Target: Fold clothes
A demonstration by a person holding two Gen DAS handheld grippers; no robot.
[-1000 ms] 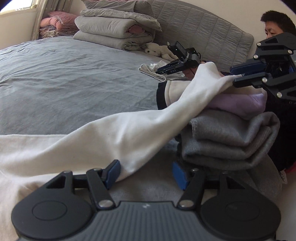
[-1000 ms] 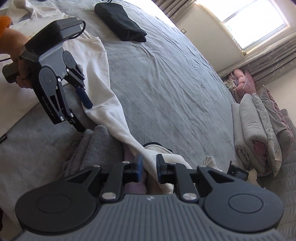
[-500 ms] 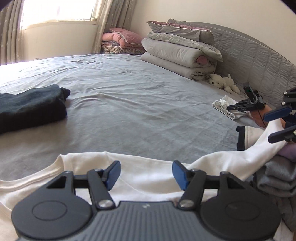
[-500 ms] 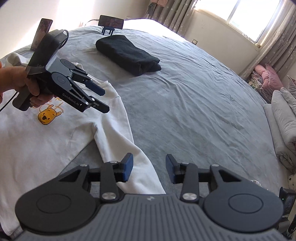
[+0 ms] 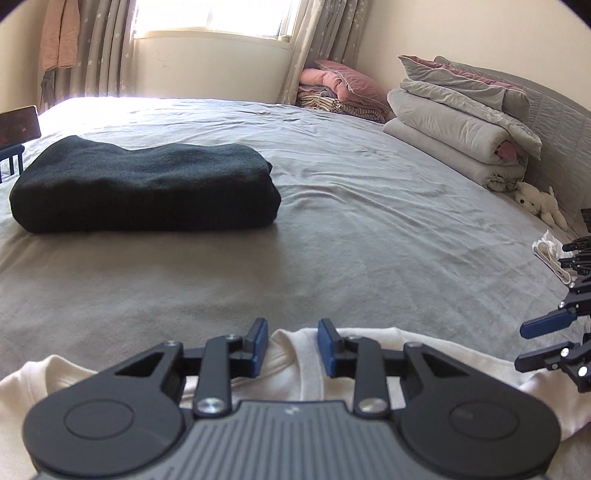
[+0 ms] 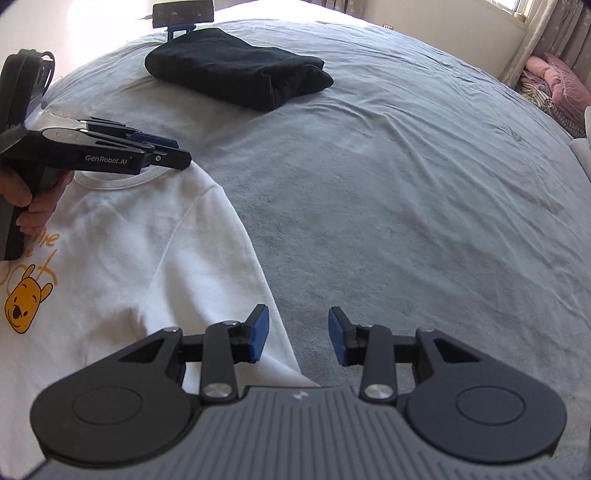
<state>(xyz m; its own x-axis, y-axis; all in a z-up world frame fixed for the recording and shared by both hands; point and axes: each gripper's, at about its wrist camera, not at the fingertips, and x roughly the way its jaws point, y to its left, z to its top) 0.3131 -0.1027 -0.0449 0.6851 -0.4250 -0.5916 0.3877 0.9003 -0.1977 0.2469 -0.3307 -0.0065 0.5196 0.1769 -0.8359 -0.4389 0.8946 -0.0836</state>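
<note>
A white shirt [image 6: 122,251] with a yellow bear print lies spread on the grey bed [image 6: 406,221]. My left gripper [image 5: 293,343] hovers low over the shirt's collar [image 5: 295,354]. Its jaws are closing, with collar fabric in the gap and the pads still apart from it. In the right wrist view my left gripper [image 6: 177,149] sits at the neckline, held by a hand [image 6: 33,199]. My right gripper [image 6: 297,334] is over the sleeve's edge, jaws closing slightly, with a wide gap mostly above bare sheet. My right gripper [image 5: 535,341] also shows at the left view's right edge.
A folded black garment [image 5: 147,184] lies further up the bed, with a phone on a blue stand [image 6: 183,11] behind it. Stacked quilts [image 5: 461,122], pink pillows [image 5: 340,88], a plush toy [image 5: 535,199] and a small white cloth [image 5: 550,254] line the headboard side.
Both grippers swung away from the stack of folded clothes to the white shirt. The right one let go of the sleeve, which now lies flat. The left jaws narrowed over the collar.
</note>
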